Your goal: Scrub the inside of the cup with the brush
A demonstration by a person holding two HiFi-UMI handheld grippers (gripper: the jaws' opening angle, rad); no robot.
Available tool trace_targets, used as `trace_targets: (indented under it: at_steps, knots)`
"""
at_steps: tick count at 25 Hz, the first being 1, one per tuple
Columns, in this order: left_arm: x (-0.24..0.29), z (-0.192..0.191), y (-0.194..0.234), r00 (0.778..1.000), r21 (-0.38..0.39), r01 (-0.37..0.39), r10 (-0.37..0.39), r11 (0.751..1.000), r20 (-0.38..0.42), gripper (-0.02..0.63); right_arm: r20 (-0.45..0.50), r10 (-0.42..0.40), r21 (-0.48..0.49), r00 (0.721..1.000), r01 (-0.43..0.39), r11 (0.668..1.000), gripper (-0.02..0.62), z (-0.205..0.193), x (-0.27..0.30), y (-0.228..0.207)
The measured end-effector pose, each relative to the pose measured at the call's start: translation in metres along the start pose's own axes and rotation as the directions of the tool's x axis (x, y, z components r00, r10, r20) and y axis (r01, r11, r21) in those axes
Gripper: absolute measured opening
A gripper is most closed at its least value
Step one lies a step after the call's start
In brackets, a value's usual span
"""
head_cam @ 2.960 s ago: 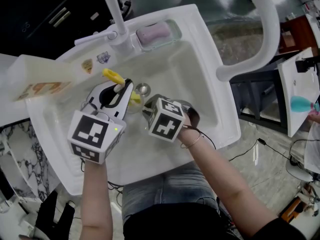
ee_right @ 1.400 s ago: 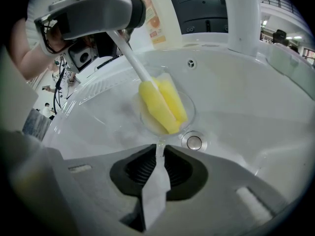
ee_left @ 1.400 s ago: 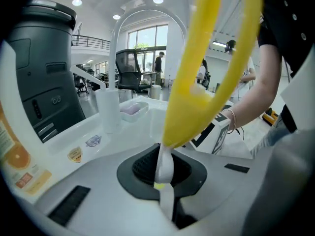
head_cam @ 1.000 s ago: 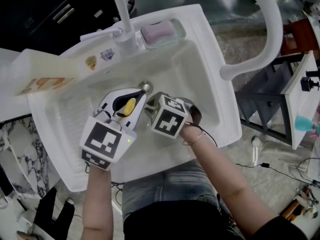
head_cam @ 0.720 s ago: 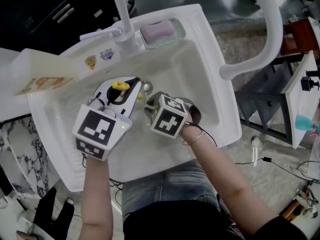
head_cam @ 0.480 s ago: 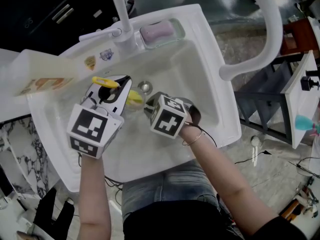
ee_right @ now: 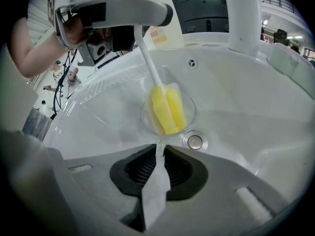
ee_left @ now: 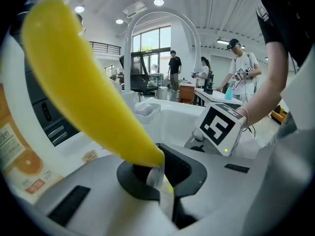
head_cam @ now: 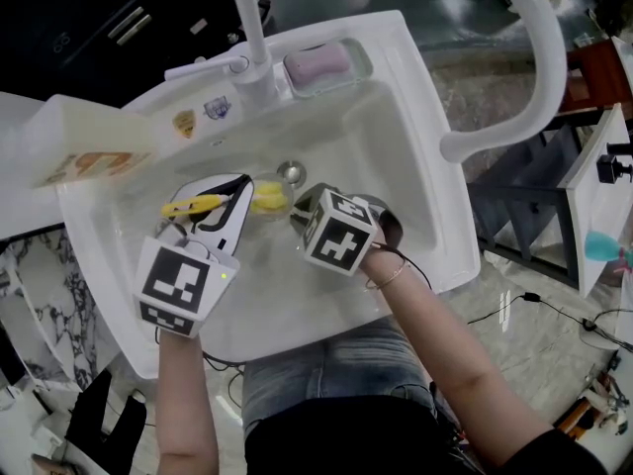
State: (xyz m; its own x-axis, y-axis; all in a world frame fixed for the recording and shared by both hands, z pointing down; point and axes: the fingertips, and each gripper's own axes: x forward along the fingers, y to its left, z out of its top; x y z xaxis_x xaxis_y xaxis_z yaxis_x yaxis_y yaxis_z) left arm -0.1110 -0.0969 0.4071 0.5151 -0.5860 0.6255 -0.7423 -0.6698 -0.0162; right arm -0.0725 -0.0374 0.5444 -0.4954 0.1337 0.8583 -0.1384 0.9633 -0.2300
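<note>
At the left of the sink (head_cam: 396, 156), the left gripper (head_cam: 235, 204) has its jaws pressed together on the thin pale shaft of the brush (head_cam: 193, 206), whose yellow handle points off to the left. The brush looks light. Its shaft is slim and probably flexes a little, and the yellow sponge head (ee_right: 167, 109) is soft, so it should squash against a wall rather than scratch it. Holding the shaft just below the handle, as here, seems right for steering the head.

The sponge head sits inside the cup (ee_right: 188, 113), which lies tilted over the middle of the sink, just beside the drain (ee_right: 195, 141). The cup is clear and thin-walled, likely slippery when wet and easy to crack under a hard squeeze. Its narrow lower end is the sensible place to hold. To the right, the right gripper (ee_right: 158, 154) pinches exactly that narrow part.

The head view places both grippers in the sink, but the right gripper's marker cube hides its jaws, and the cup is barely legible there. The right gripper view shows the sponge inside the cup and the pinch. The left gripper view shows the clamp on the shaft, but no cup.
</note>
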Motion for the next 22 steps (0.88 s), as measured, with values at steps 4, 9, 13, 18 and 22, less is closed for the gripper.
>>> trace_targets:
  at_steps: [4,9,13,18,22]
  knots:
    - [-0.004,-0.003,-0.007,1.0,-0.005,0.001,-0.001,1.0,-0.002,0.014,-0.003,-0.003,-0.003,1.0,0.003,1.0,0.051,0.0,0.0,0.0]
    - [-0.002,0.0,-0.018,1.0,-0.03,0.009,-0.009,1.0,0.008,0.015,-0.008,-0.007,-0.003,1.0,0.007,1.0,0.052,-0.001,0.0,-0.001]
    - [0.003,-0.001,-0.029,0.999,-0.028,0.031,-0.031,0.999,0.006,0.015,-0.01,-0.011,-0.004,1.0,0.011,1.0,0.051,0.0,0.0,-0.001]
    - [0.008,0.004,-0.034,0.998,-0.019,0.054,-0.053,0.998,0.013,0.015,-0.013,-0.014,-0.001,1.0,0.014,1.0,0.052,0.0,-0.002,0.0]
    - [0.012,0.006,-0.032,0.998,-0.016,0.056,-0.056,0.998,0.016,0.015,-0.016,-0.018,-0.001,1.0,0.018,1.0,0.052,0.0,-0.001,0.0]
